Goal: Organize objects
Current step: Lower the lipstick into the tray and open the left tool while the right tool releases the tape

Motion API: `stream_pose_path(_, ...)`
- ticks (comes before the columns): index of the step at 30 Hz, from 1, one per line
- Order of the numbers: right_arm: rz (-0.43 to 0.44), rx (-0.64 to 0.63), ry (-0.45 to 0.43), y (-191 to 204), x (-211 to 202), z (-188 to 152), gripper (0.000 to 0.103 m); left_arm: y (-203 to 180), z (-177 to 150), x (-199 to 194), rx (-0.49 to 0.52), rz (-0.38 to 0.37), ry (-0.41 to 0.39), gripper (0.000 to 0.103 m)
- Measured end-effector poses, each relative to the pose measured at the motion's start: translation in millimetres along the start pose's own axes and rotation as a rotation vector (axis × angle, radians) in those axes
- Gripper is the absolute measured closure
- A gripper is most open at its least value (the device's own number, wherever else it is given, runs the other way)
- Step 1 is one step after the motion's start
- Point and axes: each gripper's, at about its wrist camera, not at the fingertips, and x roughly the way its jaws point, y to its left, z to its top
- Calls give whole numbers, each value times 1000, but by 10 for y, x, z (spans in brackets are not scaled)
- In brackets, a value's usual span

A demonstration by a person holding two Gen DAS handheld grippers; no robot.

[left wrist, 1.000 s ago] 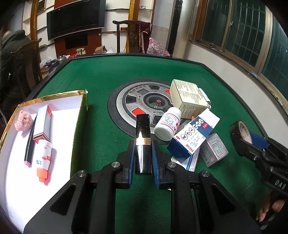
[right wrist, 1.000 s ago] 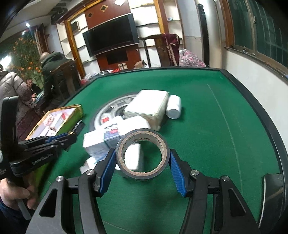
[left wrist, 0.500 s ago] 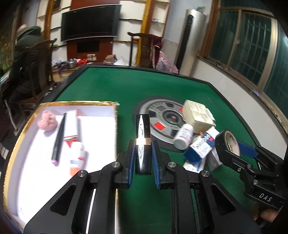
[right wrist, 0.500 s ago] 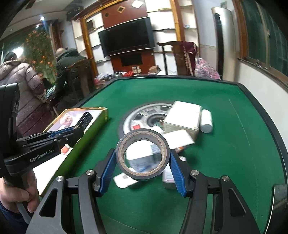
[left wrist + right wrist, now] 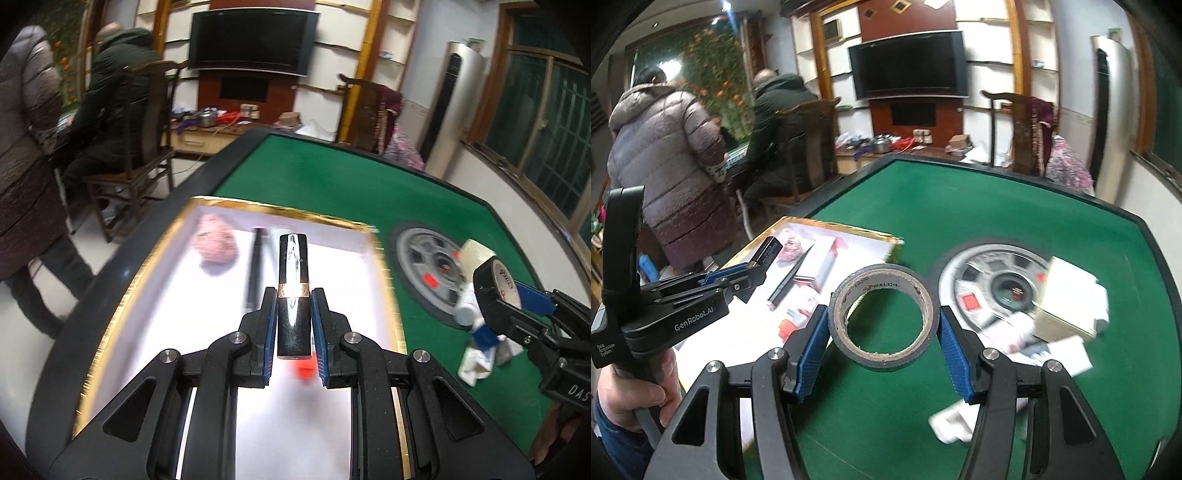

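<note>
Both grippers are matte black plastic frames whose two arms each have a triangular cut-out and round silver screw heads at the joints, ending in ribbed blue pads [image 5: 269, 334] on the inner faces of the fingers. Seen from the right wrist camera, the left gripper [image 5: 753, 275] has white lettering "GenRobot.AI" on its side body and small white print below it on the black handle. The right gripper [image 5: 517, 306], seen from the left wrist camera, bears white letters "DAS" on its black body.

White lettering "GenRobot.AI" runs along the side of the left gripper [image 5: 759, 271]. The right gripper [image 5: 517, 295] shows "DAS". Print on the tape roll [image 5: 882, 317] is too small to read.
</note>
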Motion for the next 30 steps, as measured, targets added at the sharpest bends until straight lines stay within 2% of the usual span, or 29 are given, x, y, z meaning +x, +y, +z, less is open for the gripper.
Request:
stream_pose_path(5,40,-14,71,190,370,183,45,304,47,133,-36,15,51,86)
stream_pose_path(13,47,1,175,284,982,435,45,605,89,468,-63,25,164,86)
stream_pose_path(18,36,29,242,285,1393,578,45,614,98,603,-44,24,208,86)
stream_pose_path(25,-10,30,289,262,1720,672,45,527,159,747,-2,34,257,86)
stream_pose_path(30,-27,50,328,194,1917,681,45,536,187,801,-7,24,280,86)
